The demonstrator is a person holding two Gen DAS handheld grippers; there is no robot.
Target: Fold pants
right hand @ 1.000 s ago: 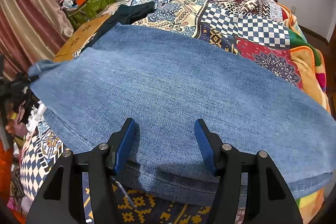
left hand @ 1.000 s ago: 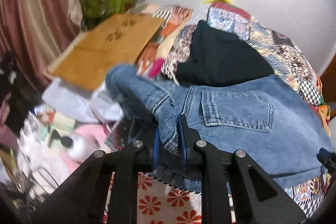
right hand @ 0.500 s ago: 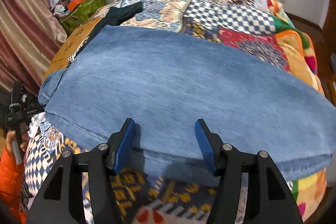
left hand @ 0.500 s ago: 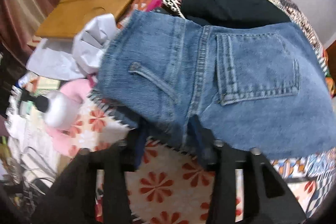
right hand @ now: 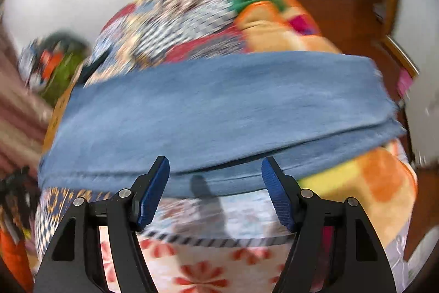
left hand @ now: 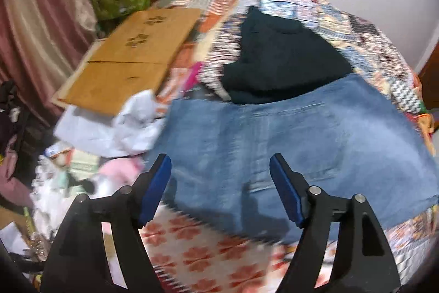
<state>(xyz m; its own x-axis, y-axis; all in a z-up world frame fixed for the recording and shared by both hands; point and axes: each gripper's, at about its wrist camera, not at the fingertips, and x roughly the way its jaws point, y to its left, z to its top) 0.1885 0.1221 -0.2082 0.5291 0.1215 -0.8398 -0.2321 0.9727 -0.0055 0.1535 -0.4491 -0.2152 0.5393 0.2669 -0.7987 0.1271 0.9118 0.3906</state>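
The left gripper [left hand: 221,190] hangs with its blue-padded jaws spread wide and nothing between them. Just ahead of the tips, blue jeans [left hand: 296,153] lie flat on the patterned bedspread [left hand: 208,260]. Beyond them sits a dark garment [left hand: 277,65]; a cardboard sheet [left hand: 131,56] lies off to the left.

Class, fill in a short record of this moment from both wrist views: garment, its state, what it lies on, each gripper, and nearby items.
garment: blue jeans
state: lying folded, layered edge showing in the right wrist view
surface: patchwork quilt
left gripper: open, holding nothing
right gripper: open, holding nothing
behind the jeans: dark garment
to the left: cardboard box
image quality: both views motion-blurred
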